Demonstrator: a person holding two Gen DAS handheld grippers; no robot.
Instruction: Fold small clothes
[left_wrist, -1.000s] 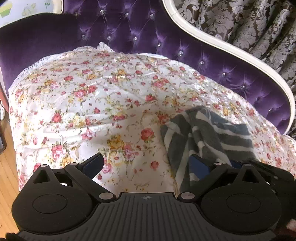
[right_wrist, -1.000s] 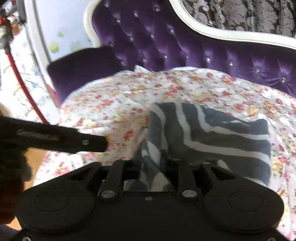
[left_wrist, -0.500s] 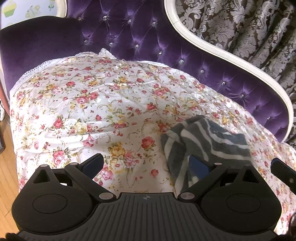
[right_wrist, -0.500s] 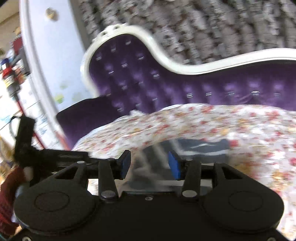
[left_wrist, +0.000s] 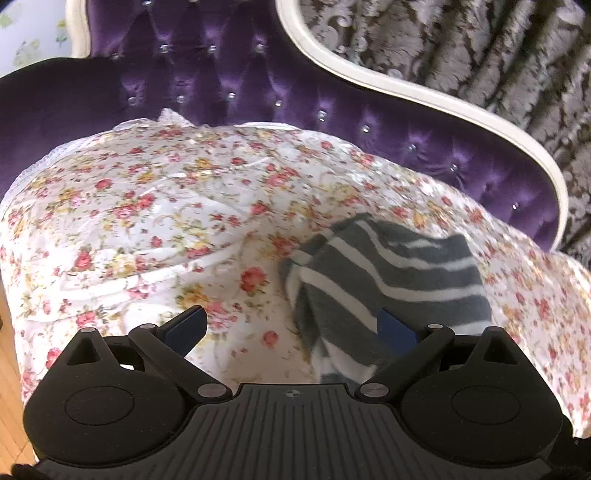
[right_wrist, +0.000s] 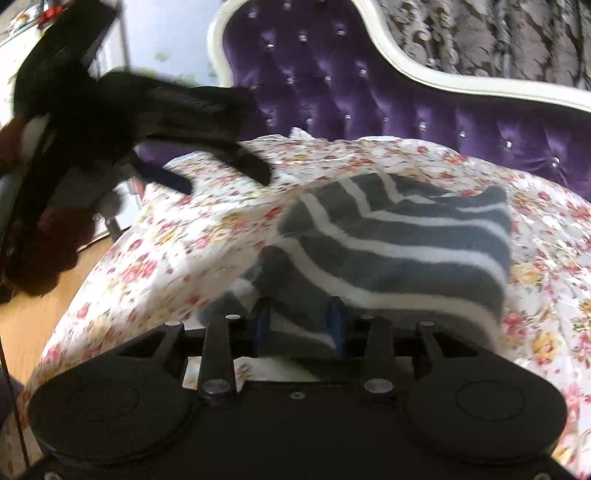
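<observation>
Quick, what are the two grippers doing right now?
Left gripper: open, holding nothing, its right finger over the striped cloth.
Right gripper: partly open, fingers either side of the cloth's near edge, not clamped.

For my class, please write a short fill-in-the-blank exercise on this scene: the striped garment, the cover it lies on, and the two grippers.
1. The striped garment is grey and ____.
2. It lies on a ____-patterned cover.
3. The sofa back behind the cover is coloured ____.
4. The left gripper has its jaws spread ____, with nothing between them.

Missing words: white; floral; purple; open
</observation>
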